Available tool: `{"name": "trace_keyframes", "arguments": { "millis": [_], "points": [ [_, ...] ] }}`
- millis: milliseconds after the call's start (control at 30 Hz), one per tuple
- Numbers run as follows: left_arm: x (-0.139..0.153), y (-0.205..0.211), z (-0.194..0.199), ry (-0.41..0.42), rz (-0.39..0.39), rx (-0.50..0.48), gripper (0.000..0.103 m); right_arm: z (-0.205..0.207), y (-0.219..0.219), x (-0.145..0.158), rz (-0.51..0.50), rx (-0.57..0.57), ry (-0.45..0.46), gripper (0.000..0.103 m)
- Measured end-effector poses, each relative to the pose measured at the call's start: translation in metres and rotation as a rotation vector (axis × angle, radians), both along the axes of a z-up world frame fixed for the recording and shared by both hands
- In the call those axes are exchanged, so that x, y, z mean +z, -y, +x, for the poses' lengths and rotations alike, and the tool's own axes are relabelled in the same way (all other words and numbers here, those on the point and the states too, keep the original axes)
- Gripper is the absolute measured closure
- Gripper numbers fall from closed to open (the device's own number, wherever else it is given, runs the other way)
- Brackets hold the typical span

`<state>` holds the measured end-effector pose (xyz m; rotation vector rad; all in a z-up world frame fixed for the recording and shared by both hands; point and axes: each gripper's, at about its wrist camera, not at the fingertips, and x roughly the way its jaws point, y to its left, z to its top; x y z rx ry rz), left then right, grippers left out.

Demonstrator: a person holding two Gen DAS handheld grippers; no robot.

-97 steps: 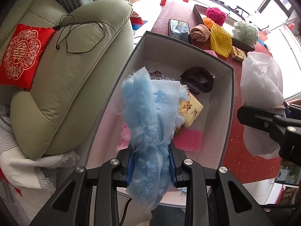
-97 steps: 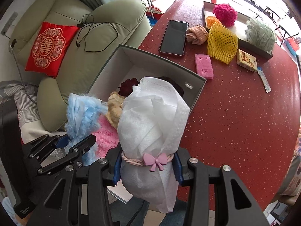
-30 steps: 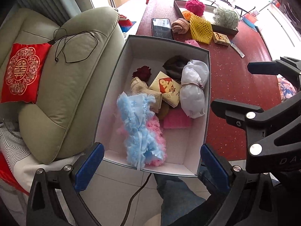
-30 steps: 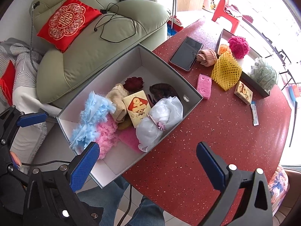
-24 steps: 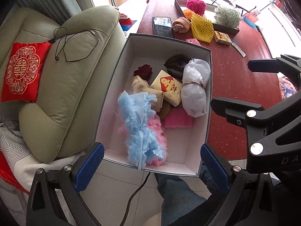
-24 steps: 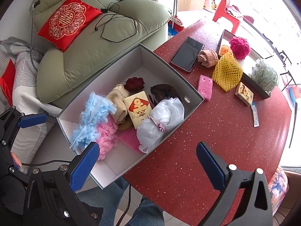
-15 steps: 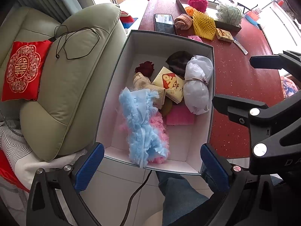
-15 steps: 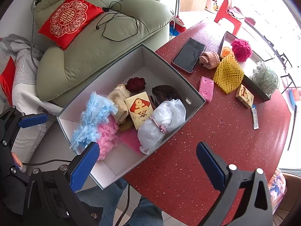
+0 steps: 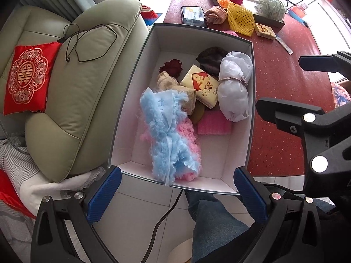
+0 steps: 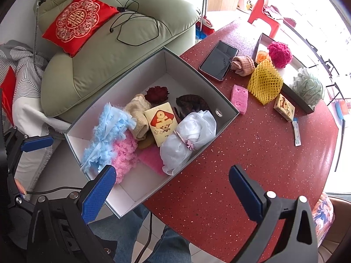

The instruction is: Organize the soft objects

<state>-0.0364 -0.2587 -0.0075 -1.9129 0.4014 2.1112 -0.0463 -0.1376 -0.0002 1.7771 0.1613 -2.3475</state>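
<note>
A grey box [image 9: 133, 87] [image 10: 204, 81] with a white inside rests on the red table's left edge. In it lie a fluffy blue cloth [image 9: 164, 131] [image 10: 107, 131], a pink fluffy cloth [image 9: 188, 131], a white tied bundle [image 9: 234, 87] [image 10: 188, 138], a yellow packet [image 9: 201, 85], a beige towel [image 10: 138, 114], a dark red flower [image 9: 171, 65], a brown item [image 10: 193, 105] and a pink sponge [image 9: 214, 122]. My left gripper [image 9: 177, 195] is open and empty above the box's near end. My right gripper [image 10: 171, 192] is open and empty above the table's near edge.
On the red table [image 10: 252, 153] lie a phone [image 10: 219, 60], rolled tan cloth [image 10: 243, 65], yellow foam net [image 10: 265, 83], pink sponge [image 10: 239, 98], small yellow box [image 10: 284, 107], and a dark tray [image 10: 296, 96] with pink and green puffs. A green sofa [image 10: 109, 50] stands left.
Both grippers let go of the blue cloth and the white bundle into the box, opened wide and drew back. Over the last second the views only shift slightly.
</note>
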Motion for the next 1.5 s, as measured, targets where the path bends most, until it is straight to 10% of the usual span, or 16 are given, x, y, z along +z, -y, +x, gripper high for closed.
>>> {"name": "trace_keyframes", "arguments": {
  "millis": [1500],
  "points": [
    [0.003, 0.014, -0.005, -0.010, 0.031, 0.009, 0.000, 0.001, 0.004, 0.002, -0.002, -0.016, -0.011, 0.000]
  ]
}}
